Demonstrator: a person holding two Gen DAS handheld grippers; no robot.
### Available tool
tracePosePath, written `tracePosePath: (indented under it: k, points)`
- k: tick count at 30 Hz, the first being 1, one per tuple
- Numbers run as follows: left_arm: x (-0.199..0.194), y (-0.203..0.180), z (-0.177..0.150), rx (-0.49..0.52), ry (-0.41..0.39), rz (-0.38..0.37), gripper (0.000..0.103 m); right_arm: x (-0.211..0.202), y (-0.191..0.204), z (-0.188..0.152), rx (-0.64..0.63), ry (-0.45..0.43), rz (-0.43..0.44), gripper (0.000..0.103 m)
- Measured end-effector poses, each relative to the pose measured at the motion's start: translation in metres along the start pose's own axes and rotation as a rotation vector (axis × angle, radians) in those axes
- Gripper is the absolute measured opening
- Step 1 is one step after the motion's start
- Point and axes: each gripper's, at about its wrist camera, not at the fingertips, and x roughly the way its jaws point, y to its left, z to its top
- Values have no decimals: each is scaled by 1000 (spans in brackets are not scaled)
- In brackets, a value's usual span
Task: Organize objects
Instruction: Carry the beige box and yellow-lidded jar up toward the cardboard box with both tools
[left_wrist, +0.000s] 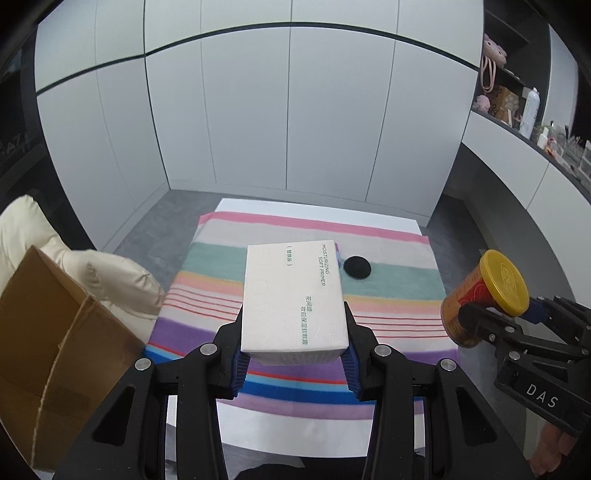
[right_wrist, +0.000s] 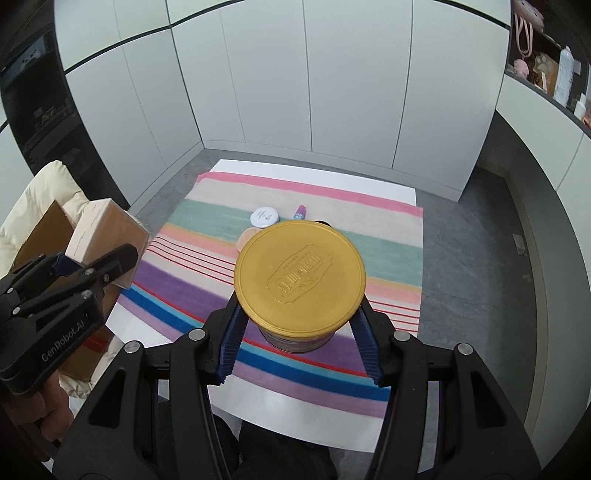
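White cupboard doors stand behind a white table (right_wrist: 400, 195) with a striped cloth (right_wrist: 391, 254) spread on it. At the far left, off the table, a brown cardboard box (left_wrist: 55, 332) sits beside a cream puffy cushion (left_wrist: 122, 280). Next comes the left gripper (left_wrist: 293, 354). Its blue pads squeeze the near end of a white box (left_wrist: 291, 299), and the box is up in the air above the cloth. On the cloth, a white round case (right_wrist: 263, 216) lies far back in the middle, with a tan puff (right_wrist: 245, 238) just in front of it and a small purple tube (right_wrist: 299, 212) to its right. A black round thing (left_wrist: 357, 266) lies nearby too. To the right, the right gripper (right_wrist: 297, 343) clamps a can (left_wrist: 476, 306) by its sides. The can has a yellow lid (right_wrist: 299, 273) and is held above the near part of the cloth. Shelves (left_wrist: 517, 110) with small things fill the far right wall.
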Motion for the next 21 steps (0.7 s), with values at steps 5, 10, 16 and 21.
tracePosePath:
  k: [5, 10, 16, 21]
  points:
    - [-5, 4, 2, 8, -20, -13, 43, -3, 4, 2, 8, -9, 21, 56]
    - [-2, 17, -1, -1, -24, -12, 43, -5, 18, 0, -36, -13, 13, 56]
    - [8, 33, -5, -31, 0, -12, 43, 8, 37, 5, -63, -6, 33, 56]
    - [8, 44, -10, -32, -5, 3, 43, 19, 56, 11, -86, -3, 46, 56]
